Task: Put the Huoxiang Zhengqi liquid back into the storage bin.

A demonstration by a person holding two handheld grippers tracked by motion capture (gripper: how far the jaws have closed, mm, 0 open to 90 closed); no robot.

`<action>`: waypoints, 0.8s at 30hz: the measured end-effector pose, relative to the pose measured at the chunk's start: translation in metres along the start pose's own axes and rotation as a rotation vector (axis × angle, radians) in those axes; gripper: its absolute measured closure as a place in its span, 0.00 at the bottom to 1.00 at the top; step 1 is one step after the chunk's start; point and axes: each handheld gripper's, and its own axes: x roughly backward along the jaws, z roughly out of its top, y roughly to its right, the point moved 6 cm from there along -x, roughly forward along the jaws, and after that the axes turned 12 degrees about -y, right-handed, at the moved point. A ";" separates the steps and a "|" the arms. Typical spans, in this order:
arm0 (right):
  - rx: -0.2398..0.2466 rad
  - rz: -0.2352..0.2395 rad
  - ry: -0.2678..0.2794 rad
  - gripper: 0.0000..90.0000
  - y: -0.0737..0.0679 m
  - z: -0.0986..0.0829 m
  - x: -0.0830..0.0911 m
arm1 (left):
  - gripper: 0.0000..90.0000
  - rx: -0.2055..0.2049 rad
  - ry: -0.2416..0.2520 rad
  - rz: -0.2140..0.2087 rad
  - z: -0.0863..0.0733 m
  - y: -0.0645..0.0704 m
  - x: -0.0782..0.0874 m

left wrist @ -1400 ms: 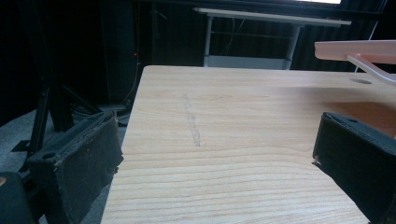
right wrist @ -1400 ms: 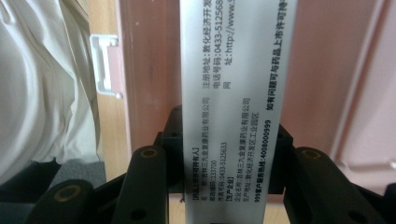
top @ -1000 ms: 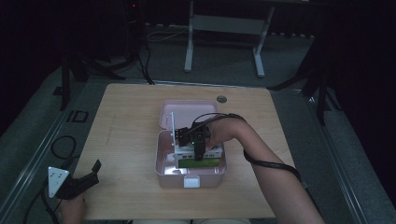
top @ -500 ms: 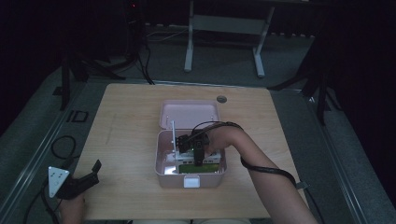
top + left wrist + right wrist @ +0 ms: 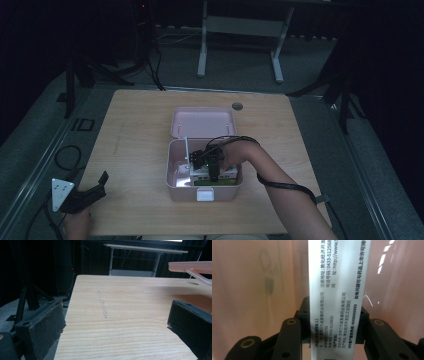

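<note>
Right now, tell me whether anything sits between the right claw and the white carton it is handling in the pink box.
Nothing visible: the right claw already grips the white carton inside the pink box.

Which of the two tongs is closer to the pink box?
The right tongs: they are down inside the pink box, gripping a white carton. The left tongs sit off at the table's near-left edge.

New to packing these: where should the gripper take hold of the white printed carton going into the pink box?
Probably across its narrow faces, from above: the right gripper clamps the white carton that way, inside the pink box.
</note>
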 end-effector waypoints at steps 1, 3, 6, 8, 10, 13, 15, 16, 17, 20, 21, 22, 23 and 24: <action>0.000 0.000 0.000 0.69 0.000 0.000 0.000 | 0.01 0.000 0.000 0.000 0.000 0.000 0.000; 0.002 -0.001 -0.004 0.69 0.000 0.000 -0.002 | 0.01 0.001 0.000 0.000 0.000 0.000 0.000; -0.002 0.005 -0.010 0.69 -0.001 0.002 -0.006 | 0.01 -0.001 0.000 0.001 0.000 0.000 0.000; -0.004 0.003 -0.012 0.68 -0.001 0.003 -0.007 | 0.01 -0.001 -0.001 0.001 0.000 0.000 0.000; -0.010 0.012 -0.009 0.68 -0.001 0.003 -0.008 | 0.01 0.001 0.000 0.001 0.000 0.000 0.000; -0.018 0.013 -0.013 0.67 0.000 0.001 -0.008 | 0.01 -0.002 -0.002 0.002 0.000 0.000 0.000; -0.020 0.011 0.000 0.66 0.000 0.000 -0.004 | 0.01 -0.002 -0.002 0.002 0.000 0.000 0.000; -0.022 0.011 0.008 0.66 0.000 -0.001 -0.002 | 0.01 0.000 -0.002 0.002 0.000 0.000 0.000; -0.024 0.009 0.009 0.66 0.000 -0.002 0.001 | 0.01 0.000 -0.001 0.002 0.000 0.000 0.000; -0.031 0.009 0.012 0.65 -0.001 -0.004 0.006 | 0.01 -0.001 -0.002 0.003 0.000 0.000 0.000; -0.027 0.011 0.011 0.65 -0.001 -0.004 0.008 | 0.01 -0.001 -0.002 0.003 0.000 0.000 0.000; -0.027 0.011 0.011 0.65 -0.001 -0.004 0.008 | 0.01 -0.001 -0.002 0.002 0.000 0.000 0.000; -0.021 0.013 0.011 0.63 -0.004 -0.008 0.015 | 0.01 0.001 -0.001 0.002 0.000 0.000 0.000; -0.021 0.013 0.011 0.63 -0.004 -0.008 0.015 | 0.01 0.001 -0.001 0.002 0.000 0.000 0.000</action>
